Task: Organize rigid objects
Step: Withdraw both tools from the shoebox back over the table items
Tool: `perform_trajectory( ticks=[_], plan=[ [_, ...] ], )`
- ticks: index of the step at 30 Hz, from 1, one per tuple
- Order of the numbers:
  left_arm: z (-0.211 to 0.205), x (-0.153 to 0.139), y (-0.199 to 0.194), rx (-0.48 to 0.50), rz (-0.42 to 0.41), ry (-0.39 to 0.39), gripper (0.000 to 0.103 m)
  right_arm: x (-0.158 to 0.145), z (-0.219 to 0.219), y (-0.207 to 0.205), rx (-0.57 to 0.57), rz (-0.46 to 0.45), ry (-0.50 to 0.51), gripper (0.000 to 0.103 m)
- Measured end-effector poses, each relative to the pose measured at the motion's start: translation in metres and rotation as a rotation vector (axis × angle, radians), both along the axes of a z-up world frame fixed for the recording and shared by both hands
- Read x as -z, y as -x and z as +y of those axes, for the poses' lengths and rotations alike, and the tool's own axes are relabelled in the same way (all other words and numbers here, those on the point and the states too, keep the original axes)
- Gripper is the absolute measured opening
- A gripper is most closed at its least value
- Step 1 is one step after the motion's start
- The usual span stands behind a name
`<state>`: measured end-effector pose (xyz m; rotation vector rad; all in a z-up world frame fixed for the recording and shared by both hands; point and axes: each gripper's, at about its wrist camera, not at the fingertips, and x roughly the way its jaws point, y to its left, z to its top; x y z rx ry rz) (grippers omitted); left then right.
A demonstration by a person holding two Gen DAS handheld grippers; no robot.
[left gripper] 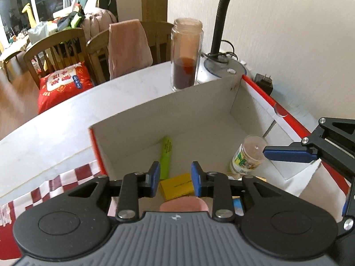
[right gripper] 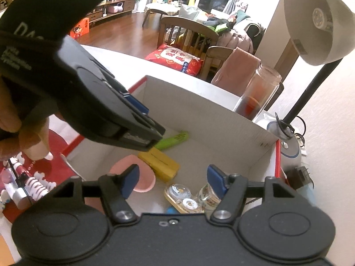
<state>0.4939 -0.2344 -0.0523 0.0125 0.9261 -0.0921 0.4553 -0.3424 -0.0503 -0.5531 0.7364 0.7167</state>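
A white cardboard box with red edges [left gripper: 199,102] [right gripper: 199,102] stands on the table. Inside lie a green marker [left gripper: 166,155] [right gripper: 172,141], a yellow block [left gripper: 176,187] [right gripper: 159,163], a pink round dish [right gripper: 145,177] [left gripper: 184,205], a small clear jar with a label [left gripper: 247,155] [right gripper: 209,196] and a clear case with two round lids [right gripper: 183,197]. My left gripper [left gripper: 175,180] is open and empty above the yellow block. My right gripper [right gripper: 173,181] is open and empty over the box; one of its fingers [left gripper: 288,154] touches the jar's top.
A tall glass jar with dark liquid [left gripper: 186,55] [right gripper: 257,93] and a desk lamp [left gripper: 219,22] [right gripper: 315,22] stand behind the box. A black plug [left gripper: 264,82] lies by the wall. A red-and-white cloth [left gripper: 66,177] covers the table's near left. Wooden chairs [left gripper: 55,51] stand beyond.
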Motion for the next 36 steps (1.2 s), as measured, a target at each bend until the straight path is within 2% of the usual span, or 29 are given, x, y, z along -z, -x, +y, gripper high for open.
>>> perform_trajectory(
  ticks=[22, 23, 26, 30, 36],
  plan=[
    [0.074, -0.049, 0.118, -0.048, -0.15, 0.015, 0.03, -0.038, 0.015, 0.077, 0.095, -0.018, -0.108, 0.087],
    [0.078, -0.05, 0.124, -0.05, -0.156, 0.014, 0.033, -0.039, 0.016, 0.082, 0.1, -0.017, -0.113, 0.087],
    [0.092, -0.053, 0.147, -0.063, -0.189, 0.007, 0.067, -0.042, 0.02, 0.095, 0.112, -0.01, -0.13, 0.089],
    [0.108, -0.055, 0.171, -0.061, -0.212, -0.001, 0.069, -0.044, 0.026, 0.112, 0.122, 0.001, -0.144, 0.091],
    [0.132, -0.054, 0.206, -0.057, -0.218, -0.008, 0.069, -0.045, 0.037, 0.137, 0.138, 0.013, -0.191, 0.099]
  ],
)
